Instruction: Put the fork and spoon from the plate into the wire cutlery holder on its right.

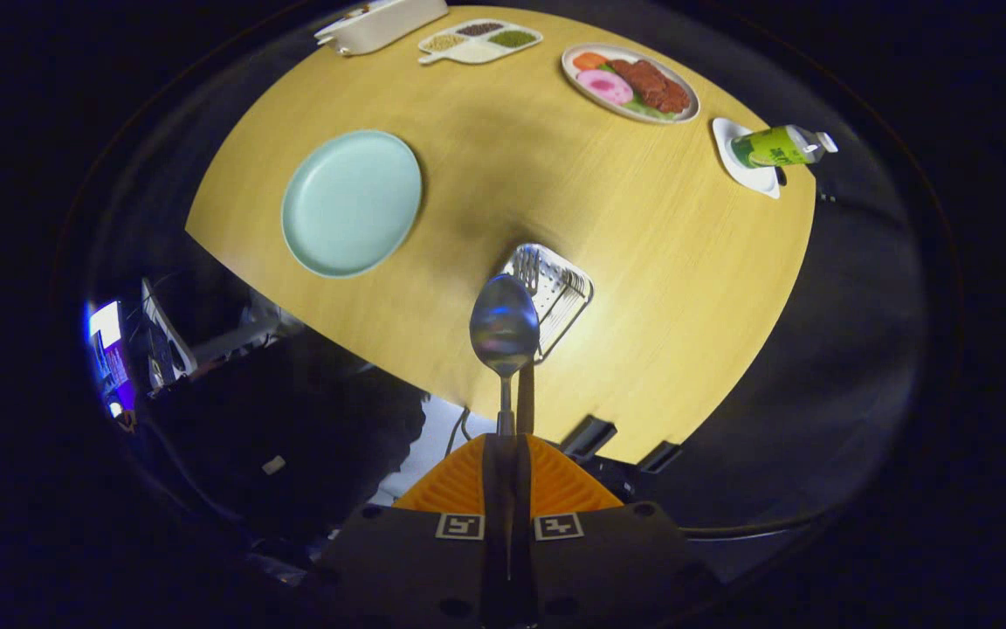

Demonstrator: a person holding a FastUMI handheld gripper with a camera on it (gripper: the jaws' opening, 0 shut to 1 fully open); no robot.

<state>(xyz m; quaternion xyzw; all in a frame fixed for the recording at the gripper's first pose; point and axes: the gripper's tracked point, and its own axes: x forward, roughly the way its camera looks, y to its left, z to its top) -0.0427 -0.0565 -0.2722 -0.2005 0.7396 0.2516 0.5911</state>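
While the jaws pinch its thin handle, the shiny spoon (pixel 504 325) points bowl-first over the wire cutlery holder (pixel 555 295).

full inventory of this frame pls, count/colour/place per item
table: 1, yellow wood grain, under everything
plate: 1, pale green, empty, left of the holder
wire cutlery holder: 1, silver, on the table just beyond the spoon bowl
fork: 1, silver, tines up inside the holder
spoon: 1, silver, handle between the fingers, bowl in front of the holder
food plate: 1, pale rim, red, pink and green food, far side
divided tray: 1, white, far side
white container: 1, far edge, left of the tray
bottle: 1, green, lying on a white dish, far right
hand-held gripper: 1, fingers closed on the spoon handle
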